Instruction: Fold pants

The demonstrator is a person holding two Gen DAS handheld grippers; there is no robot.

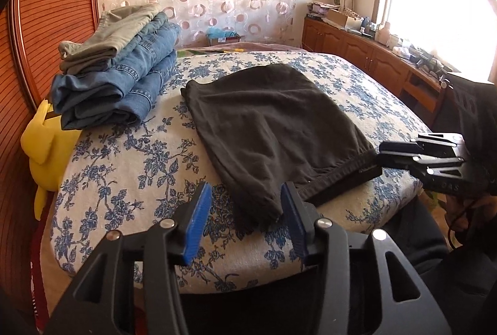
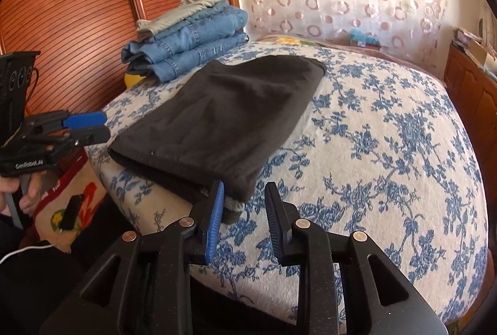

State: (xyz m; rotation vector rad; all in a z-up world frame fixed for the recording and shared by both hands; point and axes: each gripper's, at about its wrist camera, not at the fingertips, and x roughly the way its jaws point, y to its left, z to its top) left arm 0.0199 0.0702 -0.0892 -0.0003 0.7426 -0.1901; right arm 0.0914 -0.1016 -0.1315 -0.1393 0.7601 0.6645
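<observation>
Dark grey pants (image 1: 273, 123) lie folded flat on the floral bed sheet (image 1: 124, 154), running from the near edge toward the far side; they also show in the right wrist view (image 2: 223, 114). My left gripper (image 1: 245, 204) is open and empty, its blue pads either side of the pants' near left corner. My right gripper (image 2: 243, 204) is open and empty at the pants' near right corner, by the cuffs. The right gripper also shows at the pants' right edge in the left wrist view (image 1: 388, 154). The left gripper shows left of the pants in the right wrist view (image 2: 96, 126).
A stack of folded jeans and a grey garment (image 1: 115, 71) sits at the bed's far left by the wooden headboard (image 1: 46, 24). A yellow plush (image 1: 43, 145) hangs off the left edge. A wooden cabinet (image 1: 372, 61) with clutter runs under the window on the right.
</observation>
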